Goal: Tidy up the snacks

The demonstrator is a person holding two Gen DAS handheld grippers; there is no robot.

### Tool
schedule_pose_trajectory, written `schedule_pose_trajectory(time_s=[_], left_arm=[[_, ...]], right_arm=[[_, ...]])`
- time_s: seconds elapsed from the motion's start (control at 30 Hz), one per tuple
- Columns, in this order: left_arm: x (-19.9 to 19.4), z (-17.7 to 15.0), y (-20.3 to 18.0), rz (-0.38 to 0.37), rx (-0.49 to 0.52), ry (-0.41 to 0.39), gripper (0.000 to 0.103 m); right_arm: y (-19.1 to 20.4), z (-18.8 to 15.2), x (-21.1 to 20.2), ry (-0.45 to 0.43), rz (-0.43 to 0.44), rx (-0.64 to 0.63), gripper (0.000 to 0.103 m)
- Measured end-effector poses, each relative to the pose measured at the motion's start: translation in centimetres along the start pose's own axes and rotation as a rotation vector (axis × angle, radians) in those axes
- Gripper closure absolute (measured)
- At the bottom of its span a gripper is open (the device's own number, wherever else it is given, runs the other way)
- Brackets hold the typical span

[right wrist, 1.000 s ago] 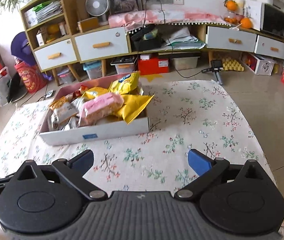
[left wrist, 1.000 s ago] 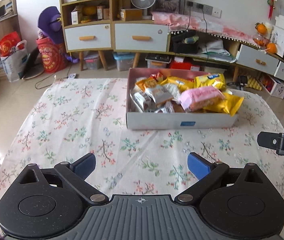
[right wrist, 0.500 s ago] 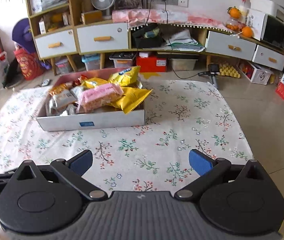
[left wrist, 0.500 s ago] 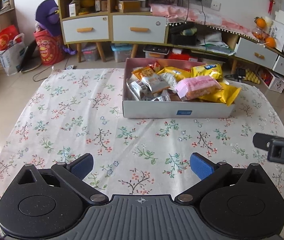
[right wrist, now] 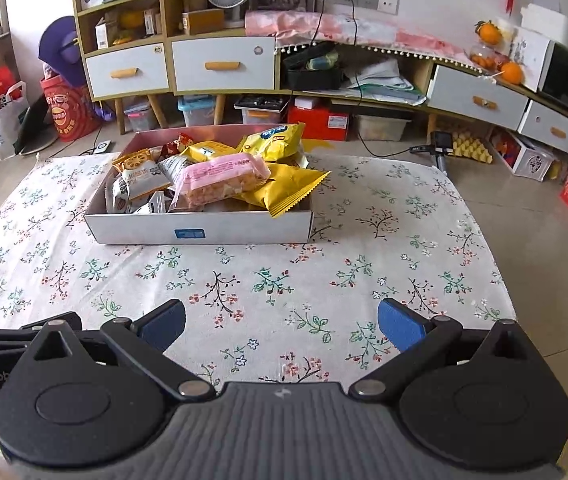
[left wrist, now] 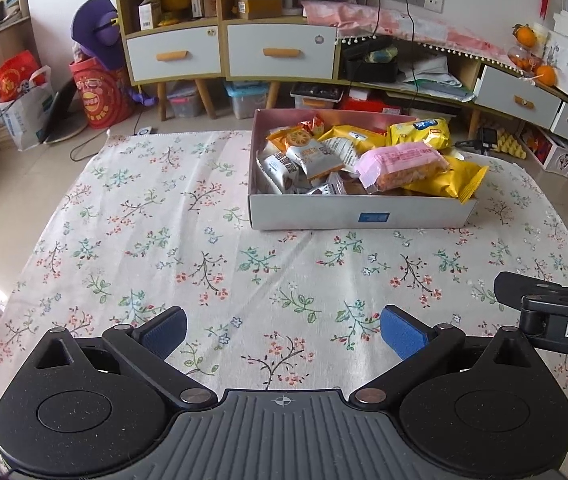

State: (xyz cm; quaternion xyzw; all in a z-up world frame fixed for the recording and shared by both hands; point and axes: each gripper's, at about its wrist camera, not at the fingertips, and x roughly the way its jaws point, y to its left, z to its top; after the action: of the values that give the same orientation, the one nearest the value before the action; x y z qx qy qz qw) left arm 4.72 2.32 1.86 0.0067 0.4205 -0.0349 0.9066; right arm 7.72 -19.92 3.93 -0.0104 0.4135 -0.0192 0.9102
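A white cardboard box (left wrist: 316, 214) (right wrist: 243, 232) stands on the floral tablecloth at the far side of the table, heaped with snack packets. A pink packet (left wrist: 402, 164) (right wrist: 223, 176) lies on top, with yellow bags (left wrist: 440, 182) (right wrist: 284, 188) to its right and small white and orange packets (left wrist: 308, 154) (right wrist: 139, 172) to its left. My left gripper (left wrist: 281, 330) is open and empty near the table's front edge, well short of the box. My right gripper (right wrist: 281, 326) is open and empty, beside the left one.
The floral tablecloth (left wrist: 143, 232) (right wrist: 396, 240) covers the table. Behind the table stand wooden cabinets with white drawers (left wrist: 279, 54) (right wrist: 223, 64), storage bins on the floor and a red bucket (left wrist: 101, 94). The right gripper's arm shows at the right edge of the left wrist view (left wrist: 552, 312).
Both grippers have drawn back and tilted, so the box sits farther off and more of the tablecloth shows. Both stay open and empty.
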Motion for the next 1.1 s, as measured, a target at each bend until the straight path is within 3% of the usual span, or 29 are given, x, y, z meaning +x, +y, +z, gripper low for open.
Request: schedule_pose_trajectory(time_s=[1.1], left_arm=[[-0.03,0.0,0.17,0.005,-0.005,0.021,0.0]], right_arm=[[-0.01,0.17,0.13,0.018,0.01,0.037,0.001]])
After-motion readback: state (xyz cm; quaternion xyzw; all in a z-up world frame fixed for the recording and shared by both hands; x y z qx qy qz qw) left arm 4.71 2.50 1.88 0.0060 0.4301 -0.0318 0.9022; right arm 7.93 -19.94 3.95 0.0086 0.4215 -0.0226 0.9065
